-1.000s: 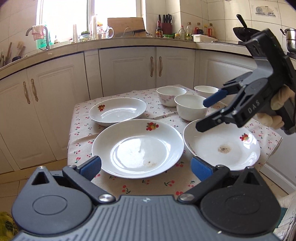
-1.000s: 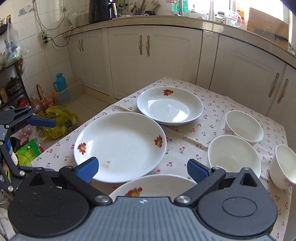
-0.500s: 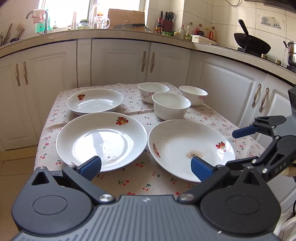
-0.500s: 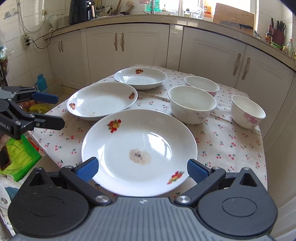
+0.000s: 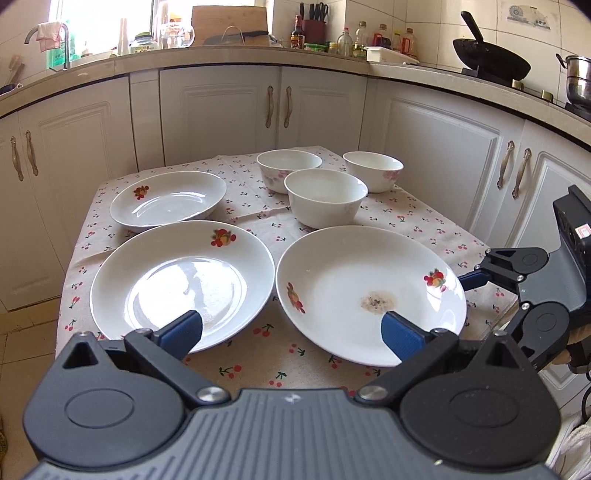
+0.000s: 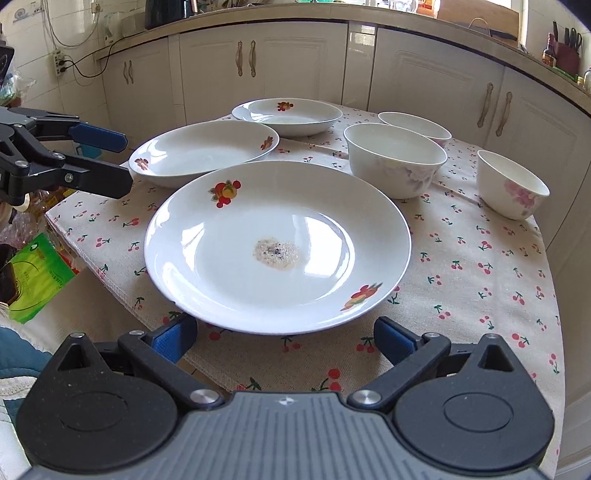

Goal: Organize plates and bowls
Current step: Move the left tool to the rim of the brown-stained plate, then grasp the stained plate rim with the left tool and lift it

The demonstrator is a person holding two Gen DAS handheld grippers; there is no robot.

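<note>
Right claw [image 6: 284, 341]: wide open, empty, at near rim of stained white ceramic plate [image 6: 277, 245] on cherry-print cloth surface [image 6: 480, 258].
Left claw [image 5: 291, 332]: wide open, empty.
Risk: glazed rim could've slipped w/ shallow grip.

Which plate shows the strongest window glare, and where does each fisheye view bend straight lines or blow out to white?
Left wrist view: a broad white reflection covers the near-left plate; the window above the counter is overexposed; the counter edge bows. Right wrist view: the stained plate carries softer highlights; cabinet doors curve toward the frame edges.
</note>
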